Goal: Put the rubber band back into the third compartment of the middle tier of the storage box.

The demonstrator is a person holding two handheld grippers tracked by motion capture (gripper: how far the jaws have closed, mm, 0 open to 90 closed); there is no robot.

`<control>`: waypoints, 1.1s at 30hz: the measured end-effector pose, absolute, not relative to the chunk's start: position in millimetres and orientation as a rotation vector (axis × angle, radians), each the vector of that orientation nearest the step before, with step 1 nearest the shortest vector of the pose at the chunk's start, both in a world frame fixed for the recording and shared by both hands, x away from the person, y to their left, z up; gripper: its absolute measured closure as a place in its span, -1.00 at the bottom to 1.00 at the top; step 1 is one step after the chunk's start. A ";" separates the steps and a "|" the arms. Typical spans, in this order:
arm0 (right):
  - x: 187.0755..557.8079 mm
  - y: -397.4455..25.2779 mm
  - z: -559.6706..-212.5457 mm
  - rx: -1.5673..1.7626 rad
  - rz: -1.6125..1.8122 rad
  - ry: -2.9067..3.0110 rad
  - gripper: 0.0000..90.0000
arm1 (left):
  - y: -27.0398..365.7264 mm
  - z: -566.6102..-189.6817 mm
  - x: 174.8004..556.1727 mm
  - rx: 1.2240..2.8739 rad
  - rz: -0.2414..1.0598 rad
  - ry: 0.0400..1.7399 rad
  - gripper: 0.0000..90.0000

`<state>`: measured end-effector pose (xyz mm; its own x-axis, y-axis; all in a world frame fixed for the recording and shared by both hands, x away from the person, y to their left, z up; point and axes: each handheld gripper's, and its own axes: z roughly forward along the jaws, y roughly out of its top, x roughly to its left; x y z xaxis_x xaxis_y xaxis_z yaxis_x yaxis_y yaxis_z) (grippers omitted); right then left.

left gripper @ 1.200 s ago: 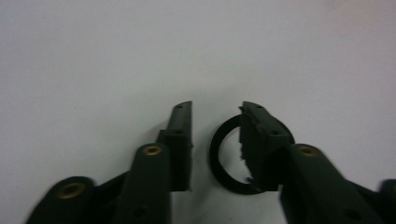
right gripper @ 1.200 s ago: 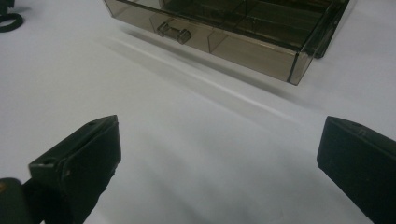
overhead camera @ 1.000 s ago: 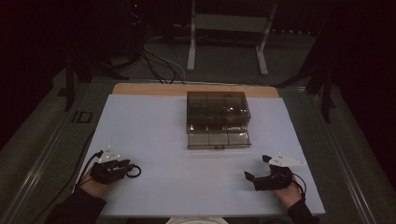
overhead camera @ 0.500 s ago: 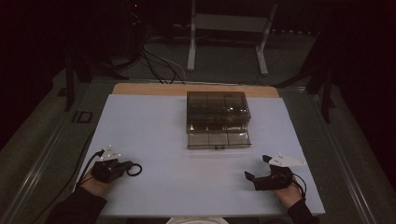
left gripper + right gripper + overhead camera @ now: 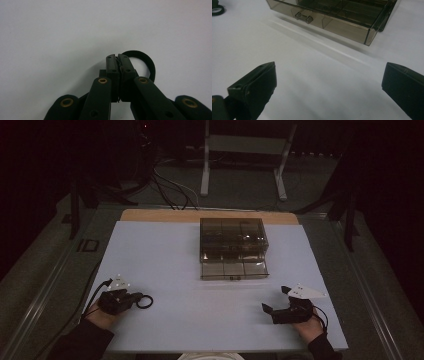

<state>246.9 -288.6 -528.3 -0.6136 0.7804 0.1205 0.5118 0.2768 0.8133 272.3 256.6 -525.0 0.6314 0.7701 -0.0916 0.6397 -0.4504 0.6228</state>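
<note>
High view: the left gripper (image 5: 131,299) is seen near the table's (image 5: 210,320) front-left, a black ring (image 5: 144,301) at its tip. Left gripper view: jaws are clamped on the ring's rim (ring lying flat). Right gripper view: the right gripper (image 5: 328,87) is held wide apart, faced toward the smoky drawer box (image 5: 342,18).

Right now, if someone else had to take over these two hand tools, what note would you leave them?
Left gripper: fingers shut on a black ring, low over the white table, near left.
Right gripper: fingers wide open, holding nothing, near right, facing the box.
Smoky plastic box: centre back, its drawer pulled out toward you, front compartments look empty.
Done: ring picked up, drawer open.
Left, likely: put the ring in the drawer, then close it.
</note>
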 end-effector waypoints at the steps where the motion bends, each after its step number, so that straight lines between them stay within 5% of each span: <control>1: 247.0 -288.5 -528.3 1.185 1.259 2.247 -1.00 | 256.4 -524.6 272.3 2.224 0.270 1.098 1.00; 33: 246.7 -289.2 -529.0 1.185 1.256 2.251 -1.00 | 236.0 -494.9 288.8 2.195 0.262 1.034 1.00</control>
<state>246.7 -289.2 -529.0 -0.6131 0.7803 0.1232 0.5145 0.2762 0.8118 288.8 236.0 -494.9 0.6627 0.7418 -0.1029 0.6031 -0.4472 0.6605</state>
